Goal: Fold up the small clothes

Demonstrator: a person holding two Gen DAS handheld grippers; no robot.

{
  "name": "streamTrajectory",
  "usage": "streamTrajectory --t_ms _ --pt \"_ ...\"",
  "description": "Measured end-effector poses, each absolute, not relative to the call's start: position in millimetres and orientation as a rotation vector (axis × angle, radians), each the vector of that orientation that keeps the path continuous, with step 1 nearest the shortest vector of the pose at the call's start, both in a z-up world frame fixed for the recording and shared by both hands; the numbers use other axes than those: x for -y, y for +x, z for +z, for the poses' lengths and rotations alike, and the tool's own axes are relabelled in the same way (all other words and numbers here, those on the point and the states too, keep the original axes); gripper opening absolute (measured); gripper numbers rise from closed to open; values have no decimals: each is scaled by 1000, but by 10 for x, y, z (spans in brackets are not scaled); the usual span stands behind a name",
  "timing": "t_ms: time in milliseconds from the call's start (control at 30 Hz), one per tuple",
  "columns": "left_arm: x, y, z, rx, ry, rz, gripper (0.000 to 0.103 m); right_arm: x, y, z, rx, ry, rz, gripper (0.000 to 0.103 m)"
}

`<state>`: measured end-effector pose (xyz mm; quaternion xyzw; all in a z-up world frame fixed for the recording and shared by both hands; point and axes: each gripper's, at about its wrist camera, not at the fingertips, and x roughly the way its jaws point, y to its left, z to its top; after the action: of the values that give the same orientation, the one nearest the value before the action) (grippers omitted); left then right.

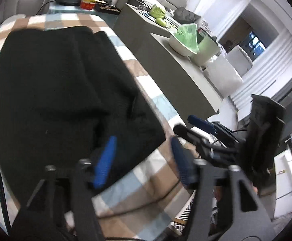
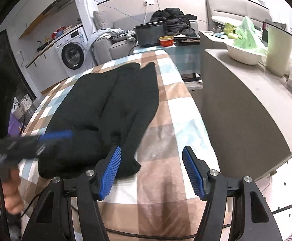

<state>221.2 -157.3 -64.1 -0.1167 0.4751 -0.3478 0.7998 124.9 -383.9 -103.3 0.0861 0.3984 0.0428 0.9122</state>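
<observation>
Item: black knit garment point(image 2: 109, 108). Lies folded lengthwise on the checked cloth point(image 2: 166, 120) that covers the table; two long lobes run side by side from near the camera toward 12 o'clock, their far tips ending in two peaks. In the left wrist view the same garment point(image 1: 61, 92) fills the frame from centre to 9 o'clock, blurred.

Item: right gripper point(image 2: 152, 170). Jaws spread wide, nothing between them. Its left blue pad point(image 2: 109, 172) sits over the near hem of the garment at 7 o'clock; contact cannot be told. Its right blue pad point(image 2: 193, 174) sits over bare checked cloth at 5 o'clock.

Item: left gripper point(image 1: 142, 160). Jaws apart, holding nothing; one pad over the garment's near corner, the other over the cloth. In the right wrist view it point(image 2: 45, 138) enters from 9 o'clock, blurred, its blue pad above the garment's left lobe.

Item: grey counter point(image 2: 246, 100), at 3 o'clock beside the table, bearing a white bowl point(image 2: 244, 54) with a green plastic bag point(image 2: 246, 36) in it.

Item: red tin point(image 2: 166, 41), at 12 o'clock beyond the table's far end, just beside a dark pot point(image 2: 150, 33).

Item: washing machine point(image 2: 73, 52), at 10 o'clock, against the wall.
</observation>
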Motion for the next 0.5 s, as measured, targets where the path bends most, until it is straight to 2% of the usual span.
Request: streamTrajectory --t_ms 100,233,433,500 --pt "1361 2065 -572 -962 -250 -704 70 3808 1258 -1066 -825 201 112 65" --pt "1047 2000 -516 -910 -260 -601 75 3744 1296 -1075 -829 271 208 65" --pt "608 1979 -607 -893 -283 -488 84 3548 1391 -1038 -841 348 340 65" --pt "487 1962 -661 -897 -288 -468 90 3472 1435 -999 -836 346 366 65"
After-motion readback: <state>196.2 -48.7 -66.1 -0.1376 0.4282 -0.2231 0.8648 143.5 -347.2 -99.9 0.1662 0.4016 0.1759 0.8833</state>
